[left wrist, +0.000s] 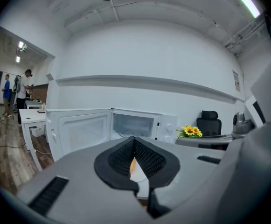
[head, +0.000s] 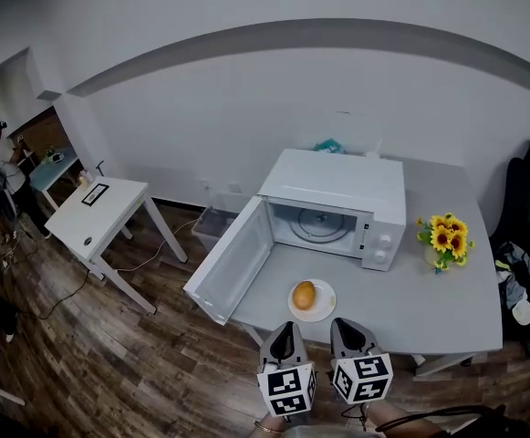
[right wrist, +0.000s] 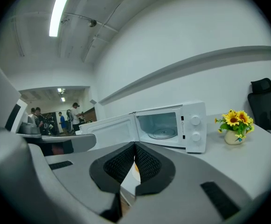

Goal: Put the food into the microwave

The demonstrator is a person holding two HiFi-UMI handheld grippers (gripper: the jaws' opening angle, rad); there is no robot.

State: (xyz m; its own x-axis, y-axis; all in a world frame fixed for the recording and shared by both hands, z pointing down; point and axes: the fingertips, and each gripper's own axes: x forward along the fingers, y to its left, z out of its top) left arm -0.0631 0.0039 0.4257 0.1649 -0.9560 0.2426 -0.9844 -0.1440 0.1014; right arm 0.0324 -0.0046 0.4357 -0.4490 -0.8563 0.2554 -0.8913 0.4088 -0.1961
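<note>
An orange round food [head: 304,294] lies on a white plate [head: 324,309] on the grey table [head: 447,308], in front of the white microwave [head: 337,185]. The microwave's door [head: 233,267] is swung wide open to the left, showing the glass turntable [head: 316,224]. My left gripper [head: 287,327] and right gripper [head: 347,322] hover side by side just short of the plate, both shut and empty. In the left gripper view the left gripper [left wrist: 134,140] has its pads meeting, with the food [left wrist: 132,164] showing behind them. The right gripper [right wrist: 135,146] faces the microwave [right wrist: 191,125].
A vase of sunflowers [head: 445,237] stands on the table right of the microwave. A black office chair [head: 529,199] is at the far right. A white desk [head: 96,213] stands on the wooden floor to the left, with a person [head: 5,167] beyond it.
</note>
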